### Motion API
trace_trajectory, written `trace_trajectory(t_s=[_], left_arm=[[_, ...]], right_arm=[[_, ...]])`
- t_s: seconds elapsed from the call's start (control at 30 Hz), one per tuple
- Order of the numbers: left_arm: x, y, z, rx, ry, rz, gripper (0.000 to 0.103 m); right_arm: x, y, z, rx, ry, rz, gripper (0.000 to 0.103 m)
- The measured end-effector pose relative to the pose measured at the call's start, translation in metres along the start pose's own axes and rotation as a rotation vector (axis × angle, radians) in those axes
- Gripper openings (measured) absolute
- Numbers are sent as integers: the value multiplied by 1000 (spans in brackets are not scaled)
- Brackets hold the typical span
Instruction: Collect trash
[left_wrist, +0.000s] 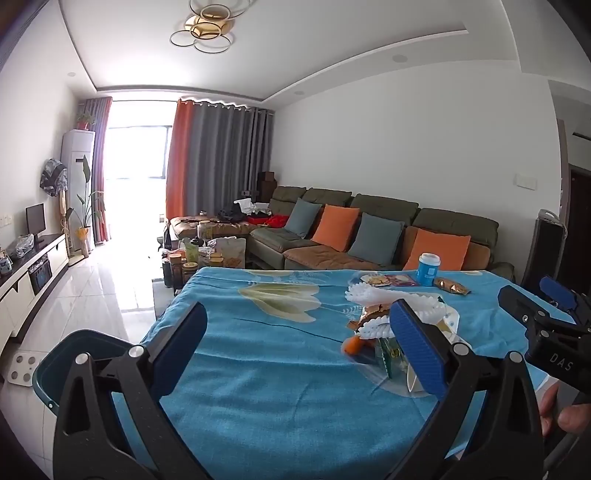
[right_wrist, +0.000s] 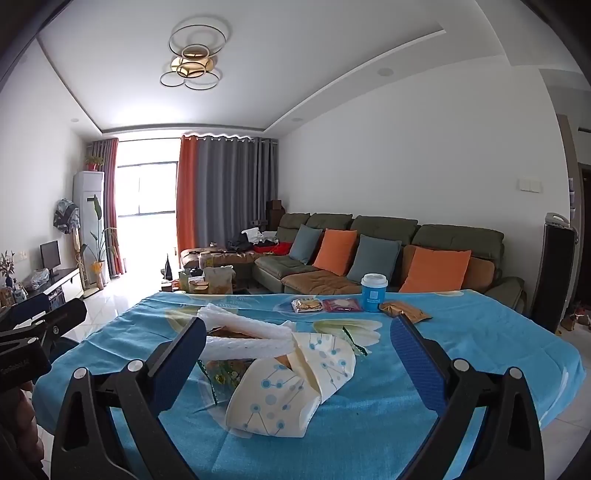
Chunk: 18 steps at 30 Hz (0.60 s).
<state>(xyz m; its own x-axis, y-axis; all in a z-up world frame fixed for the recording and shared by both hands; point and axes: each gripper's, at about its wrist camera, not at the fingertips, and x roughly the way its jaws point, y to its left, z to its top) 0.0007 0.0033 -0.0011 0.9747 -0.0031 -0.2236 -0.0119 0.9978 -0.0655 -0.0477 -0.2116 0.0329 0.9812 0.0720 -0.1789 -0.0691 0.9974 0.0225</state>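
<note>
A trash pile lies on the blue-clothed table (left_wrist: 258, 387): white foam netting (left_wrist: 380, 299), crumpled wrappers and an orange peel (left_wrist: 352, 345). In the right wrist view the foam netting (right_wrist: 243, 338) rests over a folded cream paper with blue dots (right_wrist: 291, 387) and a green wrapper (right_wrist: 225, 371). My left gripper (left_wrist: 299, 343) is open over bare cloth, its right finger in front of the pile. My right gripper (right_wrist: 299, 354) is open, the pile between its fingers without contact. Each gripper also shows in the other's view: the right gripper (left_wrist: 535, 295) and the left gripper (right_wrist: 48, 314).
A blue cup with a white lid (right_wrist: 373, 291), a gold wrapper (right_wrist: 404, 312) and two snack packets (right_wrist: 306, 305) lie at the table's far edge. A dark teal bin (left_wrist: 66, 354) stands on the floor left of the table. A sofa (left_wrist: 369, 236) sits behind.
</note>
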Motion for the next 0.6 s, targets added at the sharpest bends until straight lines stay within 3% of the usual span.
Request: trace_trajectory(t_s=[0.6], left_arm=[[0,-2,-1,-7,8,-10,97]], right_arm=[[1,1,0,-2,14,4,96]])
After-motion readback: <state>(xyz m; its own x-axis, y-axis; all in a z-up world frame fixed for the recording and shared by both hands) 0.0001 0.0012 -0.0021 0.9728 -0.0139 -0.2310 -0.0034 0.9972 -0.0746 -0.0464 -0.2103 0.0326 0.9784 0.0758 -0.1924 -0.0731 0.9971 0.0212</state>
